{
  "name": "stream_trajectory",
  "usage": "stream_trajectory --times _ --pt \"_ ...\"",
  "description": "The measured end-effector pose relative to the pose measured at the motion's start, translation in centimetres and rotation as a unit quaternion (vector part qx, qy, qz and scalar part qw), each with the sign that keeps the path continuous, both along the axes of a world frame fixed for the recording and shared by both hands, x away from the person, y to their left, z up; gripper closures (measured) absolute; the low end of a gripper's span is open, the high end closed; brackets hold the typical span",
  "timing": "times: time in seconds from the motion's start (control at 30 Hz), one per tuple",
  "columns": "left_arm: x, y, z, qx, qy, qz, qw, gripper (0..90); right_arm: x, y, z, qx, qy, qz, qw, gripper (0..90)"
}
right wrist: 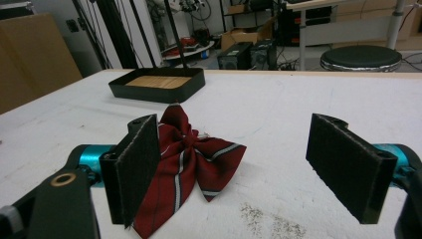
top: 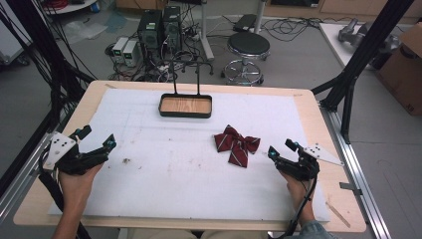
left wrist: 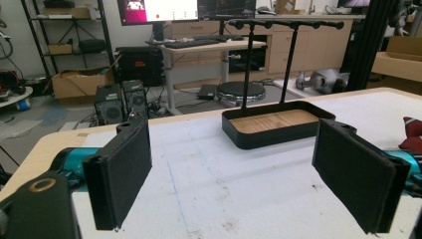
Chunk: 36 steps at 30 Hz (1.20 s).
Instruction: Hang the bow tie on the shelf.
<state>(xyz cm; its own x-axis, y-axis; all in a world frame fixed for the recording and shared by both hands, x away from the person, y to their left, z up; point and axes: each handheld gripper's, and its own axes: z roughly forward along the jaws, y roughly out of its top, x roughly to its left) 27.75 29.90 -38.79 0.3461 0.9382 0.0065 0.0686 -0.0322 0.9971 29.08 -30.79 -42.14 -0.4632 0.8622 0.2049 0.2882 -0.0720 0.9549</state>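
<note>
A dark red striped bow tie (top: 237,145) lies flat on the white mat, right of centre. In the right gripper view the bow tie (right wrist: 191,162) sits just ahead of the left jaw, partly behind it. My right gripper (top: 282,148) rests open on the mat just right of the bow, nothing between its jaws. A black tray with a wooden floor and a tall hanger rack (top: 185,106) stands at the back centre; the tray (left wrist: 276,126) is ahead in the left gripper view. My left gripper (top: 96,137) is open near the mat's left edge, holding nothing.
A white foam mat (top: 179,164) covers the wooden table (top: 311,107). Small dark crumbs (top: 126,160) lie near the left gripper. Beyond the table are a round stool (top: 247,47), computer towers (top: 158,30) and cables. A black frame post (top: 368,45) rises at the right.
</note>
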Motion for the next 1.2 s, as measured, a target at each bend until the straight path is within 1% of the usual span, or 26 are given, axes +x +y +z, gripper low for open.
stream_trajectory --times 0.3,0.43,0.47,0.73,0.9,1.2 --pt "0.01 0.03 0.00 0.000 0.000 0.000 1.0000 16.0 0.10 0.01 -0.09 -0.002 -0.002 0.001 1.0000 20.5" --pt "0.01 0.02 0.01 0.000 0.000 0.000 1.0000 16.0 0.08 0.03 -0.10 0.000 0.002 0.002 1.0000 20.6" --pt "0.02 0.01 0.00 0.000 0.001 0.000 1.0000 16.0 0.13 0.01 -0.11 -0.001 -0.001 0.002 1.0000 20.5" --pt "0.02 0.04 -0.01 0.000 0.001 0.000 1.0000 16.0 0.12 0.03 -0.14 0.000 0.001 0.002 1.0000 20.6" --pt "0.04 0.00 -0.03 0.000 0.001 0.000 1.0000 16.0 0.17 0.01 -0.18 -0.004 -0.003 0.004 1.0000 20.6" --pt "0.00 0.05 0.02 0.001 0.001 0.000 1.0000 16.0 0.20 0.04 -0.21 -0.003 -0.003 0.005 1.0000 20.6"
